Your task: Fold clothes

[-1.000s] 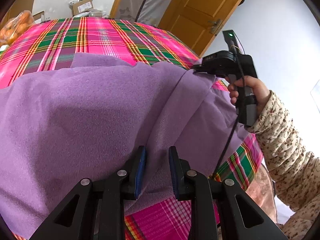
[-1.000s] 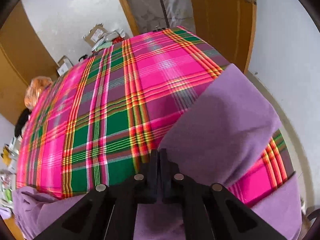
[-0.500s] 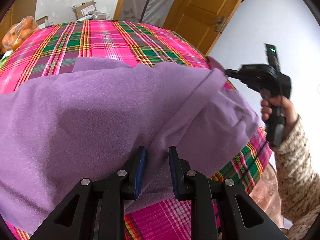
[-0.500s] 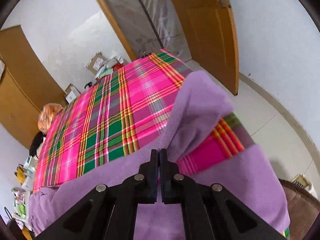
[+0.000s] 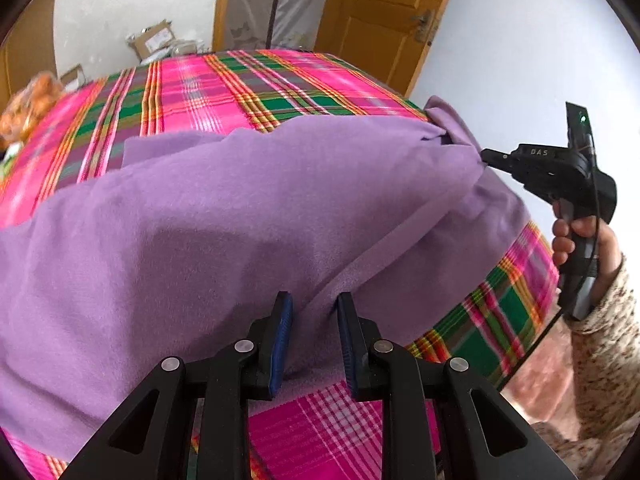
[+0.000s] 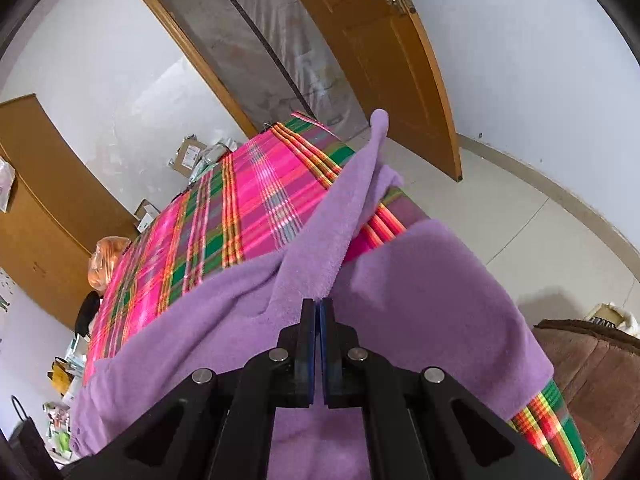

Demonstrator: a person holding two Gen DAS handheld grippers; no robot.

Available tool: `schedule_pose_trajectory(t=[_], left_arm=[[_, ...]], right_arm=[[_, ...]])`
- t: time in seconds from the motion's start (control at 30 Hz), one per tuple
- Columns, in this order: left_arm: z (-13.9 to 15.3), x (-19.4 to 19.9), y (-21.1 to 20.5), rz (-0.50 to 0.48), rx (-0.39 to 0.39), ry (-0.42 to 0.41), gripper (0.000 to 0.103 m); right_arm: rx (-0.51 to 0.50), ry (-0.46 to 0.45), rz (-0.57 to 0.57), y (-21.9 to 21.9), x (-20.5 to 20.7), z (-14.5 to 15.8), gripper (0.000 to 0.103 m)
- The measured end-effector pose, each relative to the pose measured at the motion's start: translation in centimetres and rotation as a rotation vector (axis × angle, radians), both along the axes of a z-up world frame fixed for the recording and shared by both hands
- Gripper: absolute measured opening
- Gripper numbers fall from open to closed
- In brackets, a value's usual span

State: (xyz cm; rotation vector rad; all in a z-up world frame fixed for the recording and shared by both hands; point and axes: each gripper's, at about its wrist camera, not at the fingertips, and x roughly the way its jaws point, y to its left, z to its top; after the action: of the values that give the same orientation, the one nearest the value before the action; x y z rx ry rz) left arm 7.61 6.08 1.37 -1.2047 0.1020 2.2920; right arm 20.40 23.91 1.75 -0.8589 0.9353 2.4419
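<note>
**Right gripper lifts a pinched corner clear of the bed while the left waits**

Left wrist view: the purple fleece garment [image 5: 224, 216] lies spread over the near half of the plaid bedspread [image 5: 224, 80], filling the frame from 9 o'clock through the centre. The left gripper [image 5: 314, 340] hovers at 6 o'clock with its blue pads set narrowly apart; a ridge of fleece runs up between them, but the pads do not appear to press on it, so it reads as not yet gripping. At 3 o'clock the right gripper [image 5: 486, 156], held in the person's hand [image 5: 580, 236], has the garment's far corner bunched at its tip. Compared with a second ago, that gripper has swung out and away from the bed's middle toward the right edge, and the fleece between the two tools is now drawn into a long taut fold line running from 6 o'clock toward 2 o'clock.

Right wrist view: the right gripper [image 6: 318, 312] is clamped on the purple fleece garment [image 6: 420, 280], jaws together with cloth pinched between them. The view has tilted upward since the earlier frames, so the door [image 6: 384, 60] and floor now fill 12 to 3 o'clock, and a strip of cloth stands up toward 12 o'clock.

This suggests the fold is just starting: one edge is raised, and the left side probably needs to close before the cloth is carried over.
</note>
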Motion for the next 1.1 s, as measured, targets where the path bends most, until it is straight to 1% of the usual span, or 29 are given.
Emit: schedule_pose_trajectory(t=[0.13,0.27,0.3,0.33,0.37,0.4,0.43,0.5,0.67,0.8,0.87,0.9,0.93,1.0,1.03,1.1], left_arm=[[-0.3,-0.1,0.7,-0.012,-0.023,0.003,0.023],[-0.4,0.1,1.3,-0.023,-0.021,0.001,0.023],[-0.3,0.2,1.3,-0.023,-0.022,0.001,0.023],[-0.3,0.3,1.4,-0.024,-0.023,0.002,0.023],[-0.2,0.3,1.5,-0.026,-0.024,0.004,0.023],[-0.3,0.4,1.7,-0.028,-0.027,0.005,0.023],[-0.3,0.4,1.9,-0.029,-0.031,0.007,0.023],[-0.3,0.4,2.1,-0.031,-0.037,0.009,0.023],[-0.3,0.4,2.6,-0.038,-0.049,0.018,0.023],[-0.3,0.3,3.1,-0.052,-0.072,0.034,0.023],[-0.4,0.2,3.3,-0.056,-0.080,0.038,0.023],[-0.4,0.2,3.4,-0.058,-0.084,0.042,0.023],[-0.4,0.2,3.5,-0.061,-0.088,0.045,0.023],[-0.4,0.3,3.6,-0.062,-0.092,0.050,0.023],[-0.4,0.3,3.7,-0.061,-0.091,0.051,0.023],[-0.3,0.2,3.4,-0.054,-0.059,0.041,0.023]], right_arm=[[-0.027,0.011,0.008,0.4,0.5,-0.7,0.002],[-0.059,0.019,0.016,1.1,0.4,-1.2,0.005],[-0.076,0.024,0.013,1.4,0.4,-1.4,0.010],[-0.093,0.033,0.011,1.8,0.4,-1.5,0.023],[-0.107,0.051,0.009,2.1,0.4,-1.5,0.030],[-0.114,0.065,0.005,2.5,0.4,-1.5,0.042],[-0.116,0.076,0.003,2.7,0.3,-1.3,0.044],[-0.112,0.090,0.010,3.1,-0.2,-1.1,0.044],[-0.111,0.036,0.035,4.1,-2.2,-1.3,0.044],[-0.135,0.035,0.028,4.9,-3.1,-1.9,0.044],[-0.150,0.047,0.017,5.2,-3.3,-2.2,0.038],[-0.155,0.053,0.018,5.3,-3.3,-2.2,0.028],[-0.147,0.052,0.022,5.2,-3.3,-2.1,0.021],[-0.131,0.051,0.032,5.1,-3.4,-1.9,0.012],[-0.124,0.050,0.037,5.0,-3.4,-1.8,0.008],[-0.106,0.051,0.044,4.9,-3.4,-1.6,0.005]])
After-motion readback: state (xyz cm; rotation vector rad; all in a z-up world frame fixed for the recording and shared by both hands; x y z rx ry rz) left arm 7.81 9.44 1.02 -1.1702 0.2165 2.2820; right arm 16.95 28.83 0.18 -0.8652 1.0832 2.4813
